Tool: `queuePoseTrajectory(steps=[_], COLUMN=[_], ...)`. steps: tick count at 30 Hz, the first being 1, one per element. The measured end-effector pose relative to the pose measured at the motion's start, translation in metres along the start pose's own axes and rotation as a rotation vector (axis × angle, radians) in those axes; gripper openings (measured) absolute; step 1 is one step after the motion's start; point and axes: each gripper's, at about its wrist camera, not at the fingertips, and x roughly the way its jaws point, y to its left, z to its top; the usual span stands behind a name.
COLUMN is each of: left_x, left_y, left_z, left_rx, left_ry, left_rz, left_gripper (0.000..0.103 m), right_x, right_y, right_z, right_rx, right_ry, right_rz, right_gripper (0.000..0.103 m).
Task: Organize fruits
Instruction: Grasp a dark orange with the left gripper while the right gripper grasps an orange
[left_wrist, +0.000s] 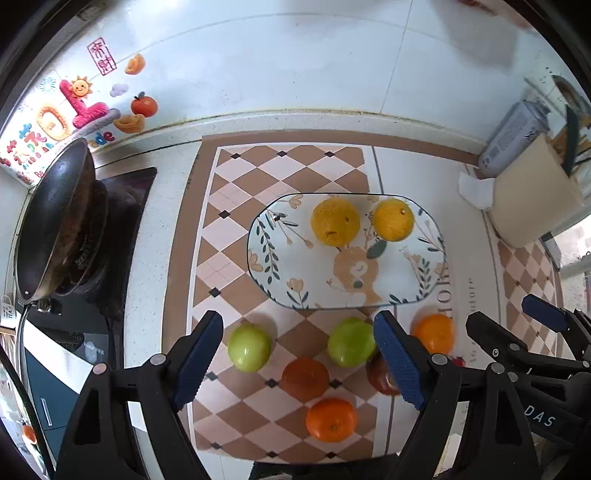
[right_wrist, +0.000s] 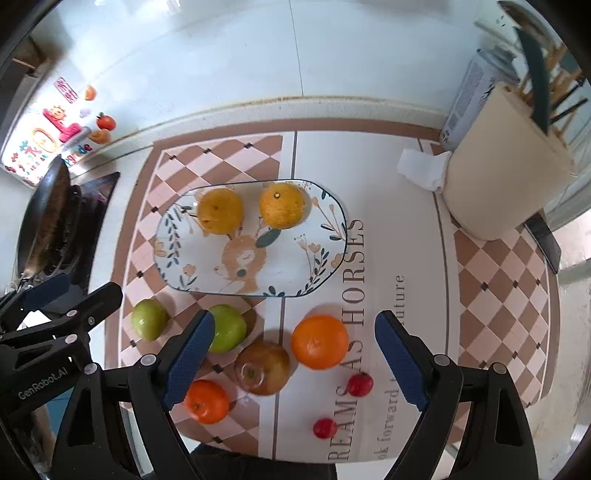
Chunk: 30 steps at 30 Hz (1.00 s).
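Right wrist view: the right gripper (right_wrist: 295, 354) is spread and empty above the orange (right_wrist: 319, 341), just below the plate (right_wrist: 177, 254) holding two yellow fruits (right_wrist: 220, 211). The left gripper (left_wrist: 299, 358) is spread too.

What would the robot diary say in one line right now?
left tongs: open, empty | right tongs: open, empty | plate: two yellow fruits | mat: other fruit waiting

"AS HORSES" on the mat (right_wrist: 388, 221); "GenRobot.AI" on the left gripper (right_wrist: 42, 295).
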Motion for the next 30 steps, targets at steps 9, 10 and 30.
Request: queuePoseTrajectory(steps=[9,10,30], left_x=[-0.045,-0.049,0.068], left_y=[-0.003,-0.003,0.022], left_z=[-0.021,-0.022,-0.047], left_rx=[0.016,0.017,-0.052], left_ry=[-0.081,-0.087,0.209], left_rz=[0.000,-0.002,0.013], left_gripper=[0.083,0.083,0.102], right_x=[-0.047,-0.051,0.058], right_y=[0.001,0.001,-0.064], right_z=[-0.027,-0.029,-0.030], right_rx=[0.026,0.029,0.211], right_ry=[-0.061,-0.066,0.114], right_rz=[0.029,0.035,0.108], right_gripper=[0.091,0.091,0.093])
